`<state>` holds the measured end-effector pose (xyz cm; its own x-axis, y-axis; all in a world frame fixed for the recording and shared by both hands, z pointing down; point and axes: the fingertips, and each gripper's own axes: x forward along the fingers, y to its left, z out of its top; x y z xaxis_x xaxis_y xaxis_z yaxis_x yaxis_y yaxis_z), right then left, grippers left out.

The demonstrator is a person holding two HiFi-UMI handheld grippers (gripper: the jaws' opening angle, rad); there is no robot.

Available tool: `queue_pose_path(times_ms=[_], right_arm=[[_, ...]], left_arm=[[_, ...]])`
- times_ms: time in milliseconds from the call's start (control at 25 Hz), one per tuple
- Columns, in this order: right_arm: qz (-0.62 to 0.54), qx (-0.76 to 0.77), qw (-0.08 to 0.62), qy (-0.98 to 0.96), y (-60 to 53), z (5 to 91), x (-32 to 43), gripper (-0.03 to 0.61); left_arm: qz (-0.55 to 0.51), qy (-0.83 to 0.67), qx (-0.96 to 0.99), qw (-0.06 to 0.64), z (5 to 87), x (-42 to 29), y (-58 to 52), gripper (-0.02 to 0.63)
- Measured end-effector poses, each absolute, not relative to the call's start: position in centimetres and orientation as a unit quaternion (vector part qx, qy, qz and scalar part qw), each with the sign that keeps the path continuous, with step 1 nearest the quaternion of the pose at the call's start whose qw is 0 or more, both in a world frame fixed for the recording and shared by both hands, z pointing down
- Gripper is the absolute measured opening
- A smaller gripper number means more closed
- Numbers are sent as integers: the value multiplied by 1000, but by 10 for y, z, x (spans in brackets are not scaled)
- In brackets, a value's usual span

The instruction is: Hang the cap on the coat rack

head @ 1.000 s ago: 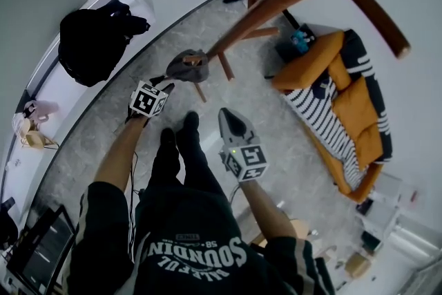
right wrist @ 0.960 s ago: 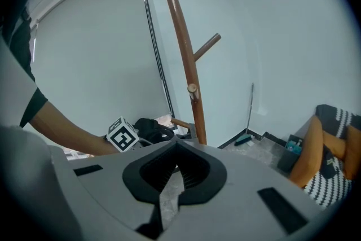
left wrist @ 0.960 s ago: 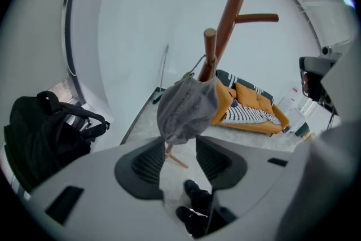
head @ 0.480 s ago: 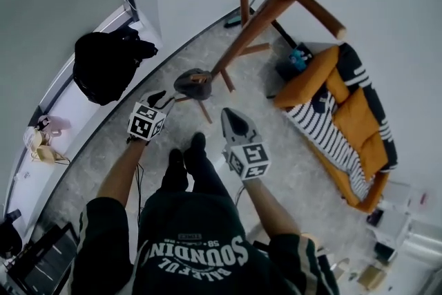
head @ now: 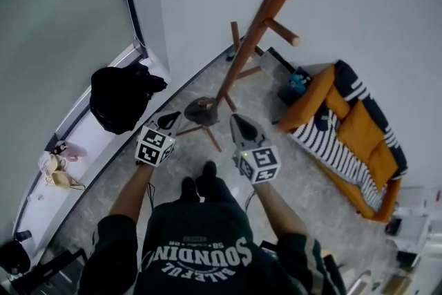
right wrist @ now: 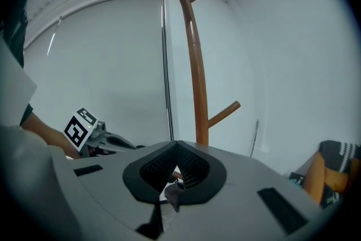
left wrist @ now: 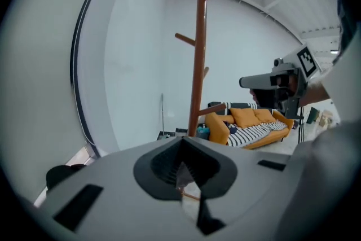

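Hanging on coat rack (head: 275, 0): cap (head: 199, 109) | left tool (head: 168, 122) just closed, empty, near cap | right tool (head: 237, 123) together

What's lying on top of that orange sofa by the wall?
Orange cushions lean along the back of the sofa, and a black-and-white striped blanket is spread over the seat. The seat beneath the blanket is covered, so anything under it cannot be seen.

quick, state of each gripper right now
left gripper: jaws just closed, shut with nothing between them
right gripper: jaws shut, empty
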<state>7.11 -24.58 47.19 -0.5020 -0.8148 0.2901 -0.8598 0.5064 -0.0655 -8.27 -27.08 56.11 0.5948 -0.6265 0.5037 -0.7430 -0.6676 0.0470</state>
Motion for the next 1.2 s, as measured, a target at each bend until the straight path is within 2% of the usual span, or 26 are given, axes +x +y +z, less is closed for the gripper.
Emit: queue_pose_path(times_ms=[320, 640, 1200], right_arm=[[77, 495, 90, -861, -245, 455, 69, -2], [76, 502, 106, -855, -234, 457, 69, -2], [79, 508, 98, -852, -224, 460, 71, -2]], left_arm=[[197, -374, 902, 91, 518, -78, -261, 2], [189, -368, 908, 66, 497, -75, -252, 2], [184, -364, 910, 69, 500, -74, -241, 0]])
